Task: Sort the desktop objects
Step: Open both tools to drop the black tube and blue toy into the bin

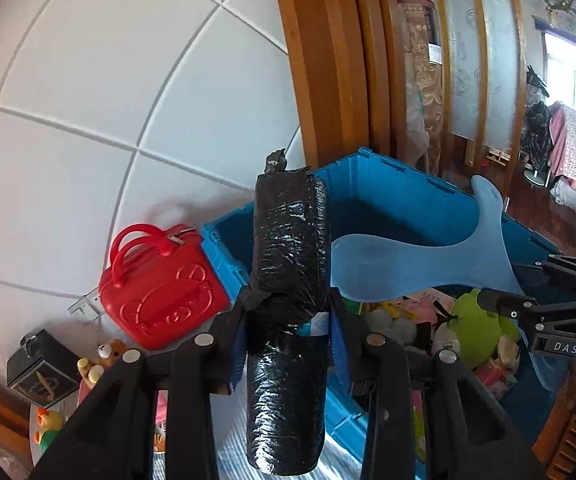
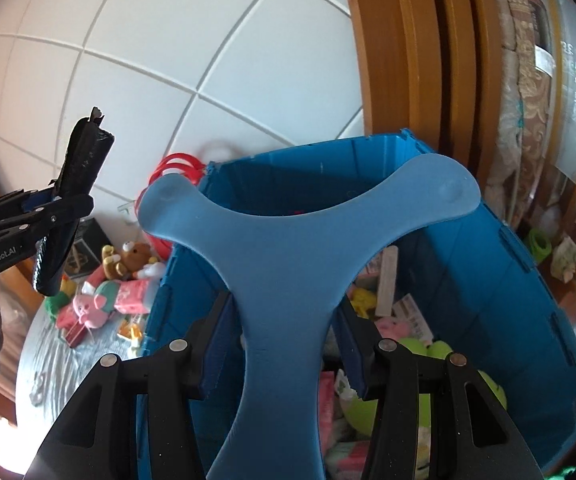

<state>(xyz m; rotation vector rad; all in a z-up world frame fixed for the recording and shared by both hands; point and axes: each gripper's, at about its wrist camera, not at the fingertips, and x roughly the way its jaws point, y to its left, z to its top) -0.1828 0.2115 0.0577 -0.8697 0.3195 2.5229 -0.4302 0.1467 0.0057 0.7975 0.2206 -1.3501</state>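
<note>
My left gripper (image 1: 288, 320) is shut on a roll of black plastic bags (image 1: 288, 256), held upright above the near left corner of the blue bin (image 1: 388, 184). It also shows in the right wrist view (image 2: 54, 216) with the roll (image 2: 76, 184). My right gripper (image 2: 284, 332) is shut on a light blue three-armed boomerang (image 2: 288, 240), held over the blue bin (image 2: 528, 320). From the left wrist view the boomerang (image 1: 428, 252) and the right gripper (image 1: 500, 300) show at the right.
The bin holds a green plush (image 1: 476, 328), packets and soft toys. A red toy handbag (image 1: 160, 292) and a black box (image 1: 40, 364) stand left of the bin. Small plush toys (image 2: 100, 300) lie on the round table (image 2: 44, 360). A white tiled wall and wooden door frame stand behind.
</note>
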